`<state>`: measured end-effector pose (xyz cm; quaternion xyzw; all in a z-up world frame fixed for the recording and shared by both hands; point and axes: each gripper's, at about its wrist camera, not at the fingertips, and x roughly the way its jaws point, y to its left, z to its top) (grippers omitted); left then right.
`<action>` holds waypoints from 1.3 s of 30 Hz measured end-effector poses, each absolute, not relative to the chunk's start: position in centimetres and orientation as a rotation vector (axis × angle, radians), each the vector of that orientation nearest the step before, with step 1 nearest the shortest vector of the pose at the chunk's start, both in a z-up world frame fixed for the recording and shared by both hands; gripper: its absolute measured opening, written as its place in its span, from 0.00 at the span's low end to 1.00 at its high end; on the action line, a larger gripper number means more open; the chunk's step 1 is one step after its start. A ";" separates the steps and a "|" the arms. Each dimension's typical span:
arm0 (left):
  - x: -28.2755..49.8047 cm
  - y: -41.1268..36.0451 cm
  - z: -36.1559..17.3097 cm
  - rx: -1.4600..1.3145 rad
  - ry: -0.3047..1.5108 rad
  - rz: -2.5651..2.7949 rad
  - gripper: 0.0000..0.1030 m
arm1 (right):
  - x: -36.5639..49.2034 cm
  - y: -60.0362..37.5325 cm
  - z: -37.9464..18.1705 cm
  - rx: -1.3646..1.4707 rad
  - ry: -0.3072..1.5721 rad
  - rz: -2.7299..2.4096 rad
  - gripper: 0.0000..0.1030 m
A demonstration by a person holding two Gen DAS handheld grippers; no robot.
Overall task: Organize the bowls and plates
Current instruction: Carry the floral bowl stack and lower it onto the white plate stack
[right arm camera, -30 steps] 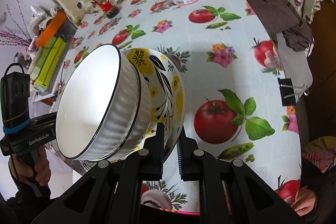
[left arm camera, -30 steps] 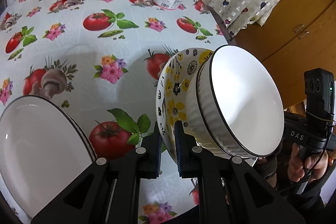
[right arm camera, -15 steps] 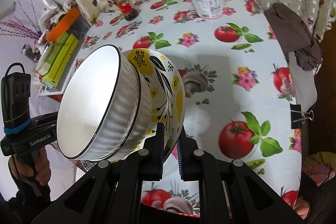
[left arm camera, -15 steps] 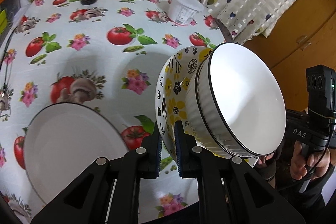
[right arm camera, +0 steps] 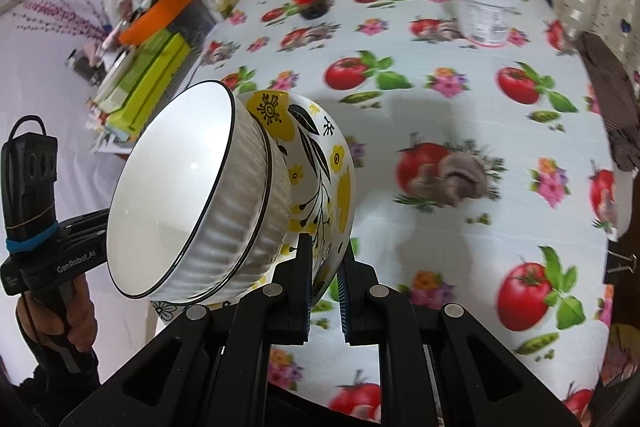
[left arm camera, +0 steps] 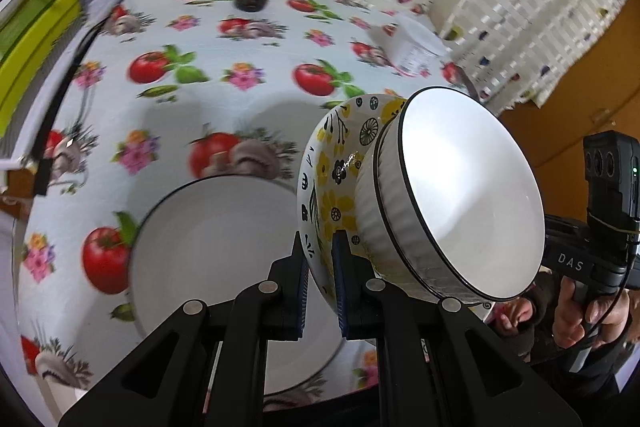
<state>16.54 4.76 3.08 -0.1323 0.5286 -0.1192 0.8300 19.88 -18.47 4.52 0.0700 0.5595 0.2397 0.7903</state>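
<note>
A table under a tomato-and-flower printed cloth fills both views, curtains behind.

Left wrist view: the left gripper is clamped narrow on the rim of the yellow-flowered bowl, with the white ribbed bowl nested inside it, both held in the air above a white plate.

Right wrist view: the right gripper pinches the opposite rim of the same flowered bowl.

If the two hands drift apart or tilt unevenly, the loose inner bowl could slide out, or the rim could slip from the pads.

Bright even light, soft shadows on the tablecloth, motion-blurred background, perhaps glare inside the white bowl, fisheye-warped edges
</note>
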 end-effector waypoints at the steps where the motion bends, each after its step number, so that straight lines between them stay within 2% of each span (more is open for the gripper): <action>1: 16.4 5.3 2.9 -0.286 1.122 -0.242 0.11 | 20.0 -17.5 4.3 0.146 1.211 0.530 0.10; 16: 12.9 12.9 0.0 -0.368 1.145 -0.089 0.11 | 19.7 -8.8 1.3 0.087 1.279 0.659 0.10; 39: 12.2 14.5 -2.2 -0.406 1.171 -0.102 0.11 | 19.2 -7.0 -0.1 0.055 1.314 0.638 0.11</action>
